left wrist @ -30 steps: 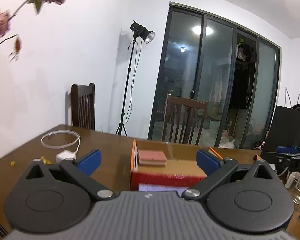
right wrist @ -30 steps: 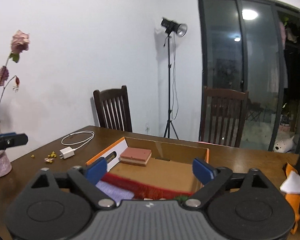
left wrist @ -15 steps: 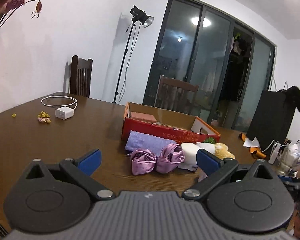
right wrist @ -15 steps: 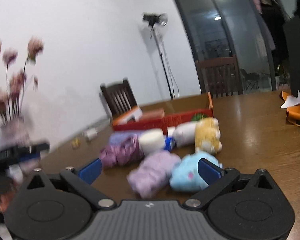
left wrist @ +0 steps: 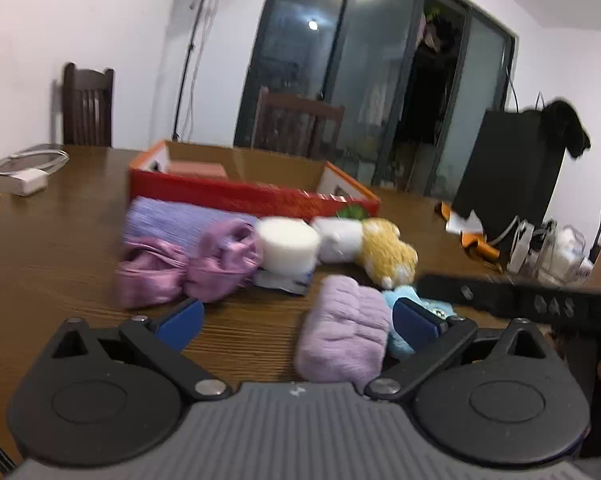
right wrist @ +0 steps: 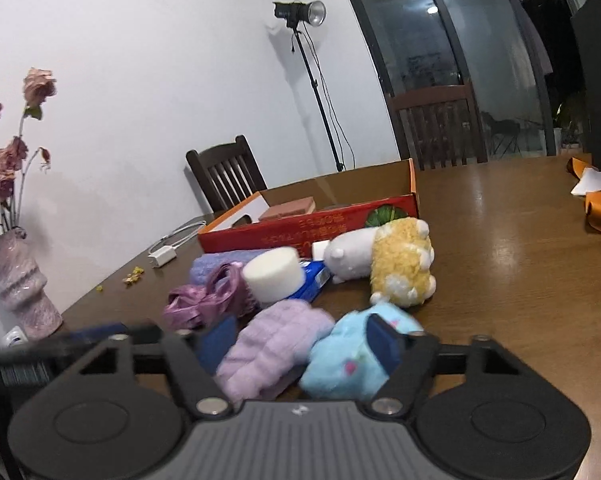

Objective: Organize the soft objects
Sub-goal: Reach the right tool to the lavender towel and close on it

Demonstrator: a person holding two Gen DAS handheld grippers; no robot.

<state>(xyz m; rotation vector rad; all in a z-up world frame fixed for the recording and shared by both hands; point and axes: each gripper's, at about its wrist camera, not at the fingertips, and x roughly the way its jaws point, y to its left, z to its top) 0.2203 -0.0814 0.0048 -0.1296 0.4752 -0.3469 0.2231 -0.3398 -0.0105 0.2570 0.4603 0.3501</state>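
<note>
Closing your right gripper [right wrist: 304, 340] around the lilac plush [right wrist: 272, 348], pads not yet pressing, you next lift it into the red box [right wrist: 312, 224] while your left gripper [left wrist: 296, 316] stays wide apart

The red box [right wrist: 300, 229] carries gold print (upside down, too blurred to read).

The left gripper [left wrist: 296, 316] is low over the table [left wrist: 52, 248] with its jaws spread wide, gripping nothing. The right gripper [right wrist: 304, 338], also low over the table and pointing slightly downward, has its jaws closing.
</note>
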